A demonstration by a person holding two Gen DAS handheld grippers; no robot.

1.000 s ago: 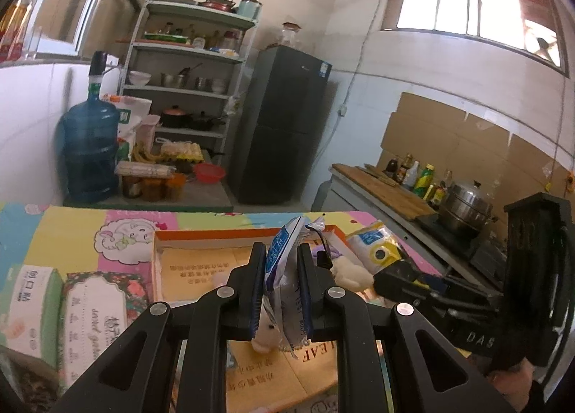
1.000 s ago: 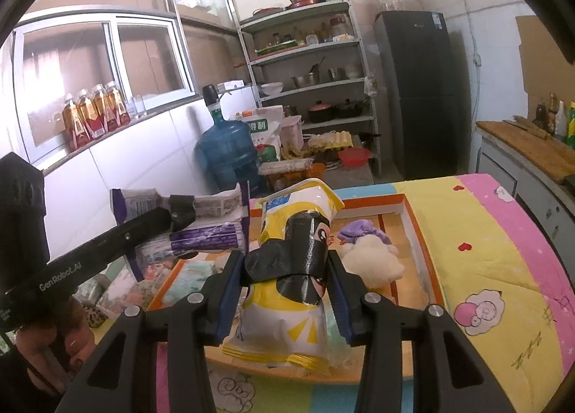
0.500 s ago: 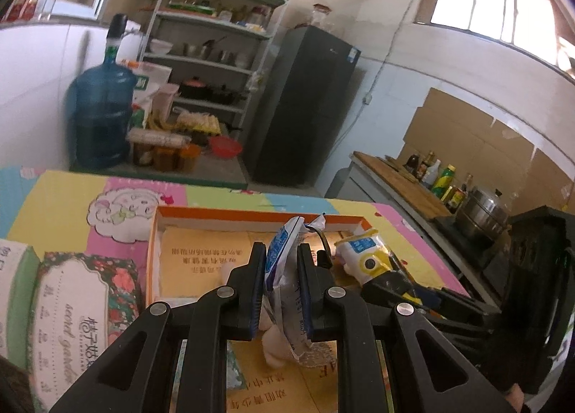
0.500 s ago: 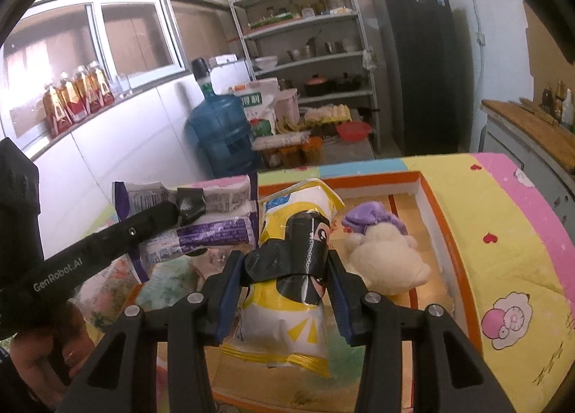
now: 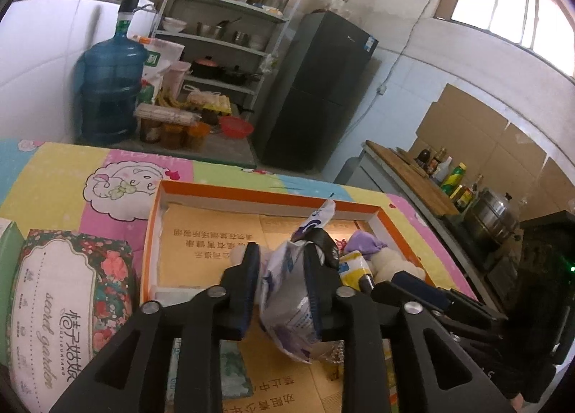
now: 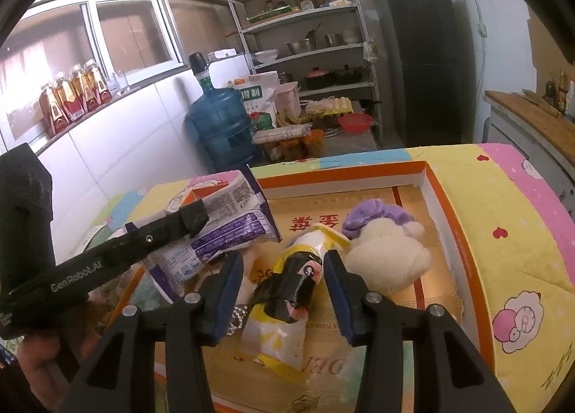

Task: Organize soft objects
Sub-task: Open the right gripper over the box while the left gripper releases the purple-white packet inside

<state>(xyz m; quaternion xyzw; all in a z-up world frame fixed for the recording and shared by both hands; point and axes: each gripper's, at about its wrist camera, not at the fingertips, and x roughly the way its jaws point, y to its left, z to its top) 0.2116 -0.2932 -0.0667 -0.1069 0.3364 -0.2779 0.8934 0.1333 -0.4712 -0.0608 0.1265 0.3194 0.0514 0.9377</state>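
Observation:
My left gripper (image 5: 282, 290) has its jaws spread a little around a white and purple snack bag (image 5: 291, 308), which still sits between them over the orange-rimmed cardboard box (image 5: 251, 197). My right gripper (image 6: 284, 290) is open, its fingers apart on either side of a yellow and white snack bag (image 6: 287, 308) that lies in the box (image 6: 449, 197). A cream plush toy with a purple cap (image 6: 384, 251) lies beside that bag in the box. In the right wrist view the left gripper (image 6: 194, 219) shows holding the white and purple bag (image 6: 230, 229).
A floral tissue pack (image 5: 68, 308) lies left of the box on the colourful mat (image 5: 54, 179). A blue water jug (image 5: 107, 89), shelves (image 5: 230, 17) and a dark fridge (image 5: 316, 89) stand behind. A counter with bottles and a pot (image 5: 492, 211) is at the right.
Both grippers have moved down into the box. The right gripper has opened and let the yellow bag lie in the box. The left jaws have spread a little.

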